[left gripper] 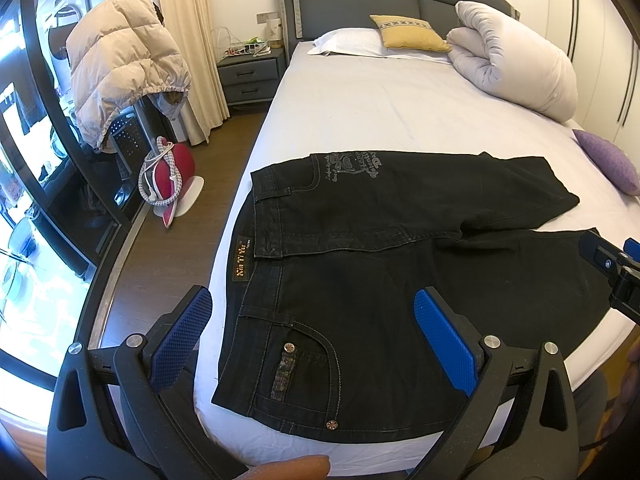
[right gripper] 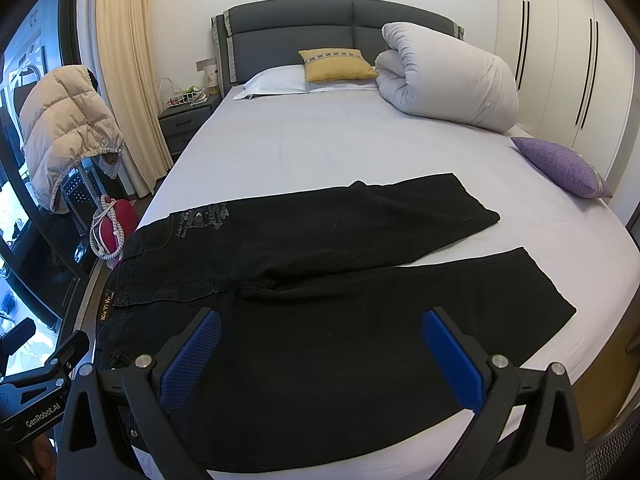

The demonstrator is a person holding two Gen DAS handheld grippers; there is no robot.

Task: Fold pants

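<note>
Pants [left gripper: 360, 280]: black jeans, spread flat and unfolded across the foot end of the bed [left gripper: 360, 112], waistband toward the bed's left edge, legs running toward its right edge.
Waistband [left gripper: 256, 248]: lies close to the left edge; a brown label [left gripper: 239, 257] with gold lettering shows on it.
Far leg [right gripper: 380, 216]: angled away toward the headboard side, with a pale printed design [right gripper: 200, 216] near the hip.
Near leg [right gripper: 440, 300]: runs along the foot edge; its cuff ends short of the right edge; a wedge of bare sheet parts the two legs.
Front pocket [left gripper: 304, 364]: near the foot edge, with metal rivets and a patterned strip.
Left gripper [left gripper: 312, 340]: jaws spread wide, holding nothing; poised above the waist and pocket area at the bed's foot-left corner; one blue pad [left gripper: 180, 340] sits over the bed's left edge, the other over the fabric.
Right gripper [right gripper: 320, 360]: jaws equally wide apart, empty; hovering over the thigh of the near leg, at the foot edge.
Contact: whether either gripper touches the cloth cannot be told.
Head of bed: white pillow [right gripper: 276, 80], yellow cushion [right gripper: 336, 65], rolled white duvet [right gripper: 452, 80] toward the right edge.
Purple cushion [right gripper: 560, 166]: on the right edge, well apart from the pants.
Beside the bed: grey nightstand [left gripper: 252, 76], cream curtain [left gripper: 188, 48], beige puffer jacket [left gripper: 120, 64] draped over a stand.
</note>
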